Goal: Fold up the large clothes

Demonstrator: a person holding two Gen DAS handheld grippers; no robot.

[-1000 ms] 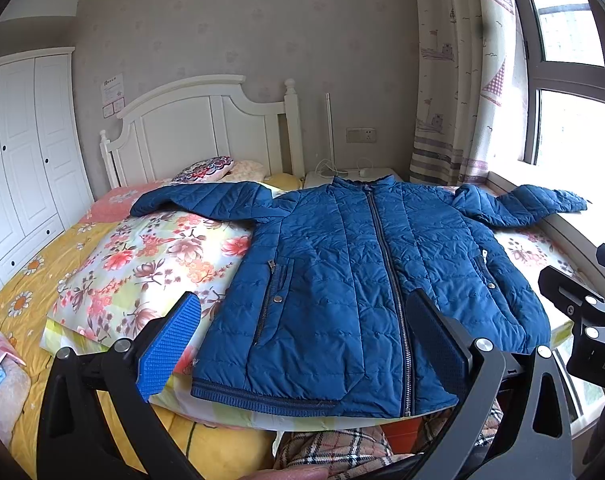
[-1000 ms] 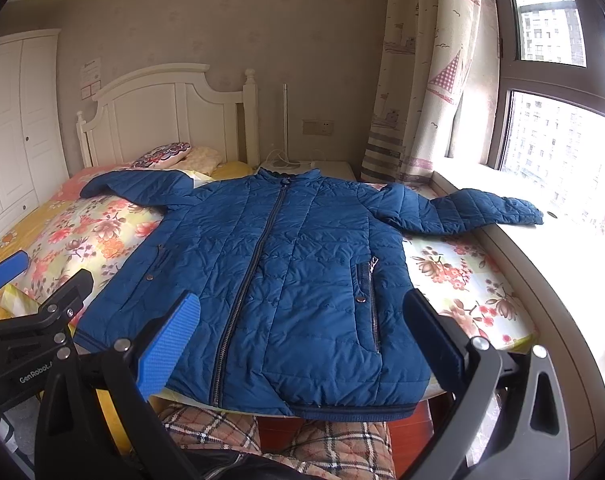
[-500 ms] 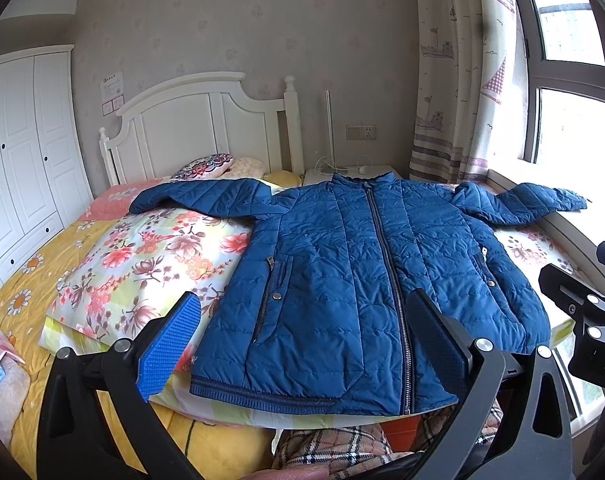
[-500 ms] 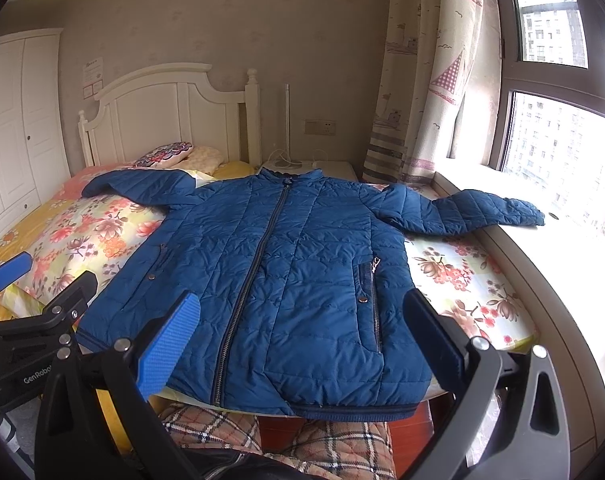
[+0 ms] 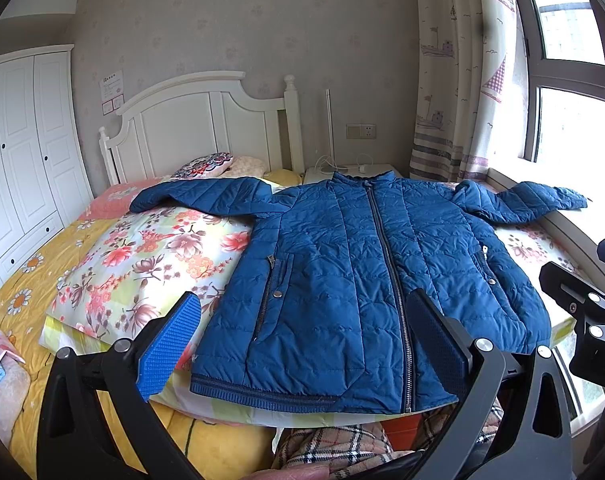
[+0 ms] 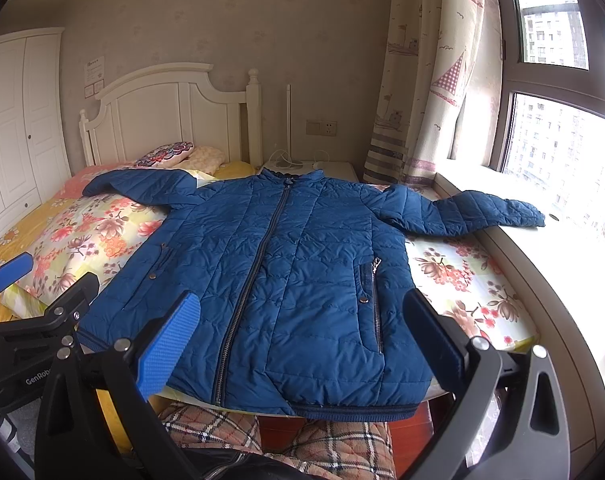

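A blue quilted jacket (image 5: 354,264) lies flat, zipped and front up, on a floral quilt on the bed, sleeves spread to both sides; it also shows in the right wrist view (image 6: 278,276). Its right sleeve (image 6: 478,212) reaches onto the window sill. My left gripper (image 5: 302,344) is open and empty, held above the jacket's hem at the foot of the bed. My right gripper (image 6: 302,344) is open and empty too, above the hem further right. Each gripper shows at the edge of the other's view.
The floral quilt (image 5: 150,260) covers a yellow sheet (image 5: 26,296). A white headboard (image 5: 198,128), pillows (image 5: 210,162) and a bedside table (image 5: 342,170) stand at the far end. A wardrobe (image 5: 18,152) is left, the window sill (image 6: 562,264) right. Plaid trousers (image 6: 334,444) are below.
Both grippers have drifted slightly, so the jacket sits a little differently in view. The jacket has not moved and both grippers stay open.
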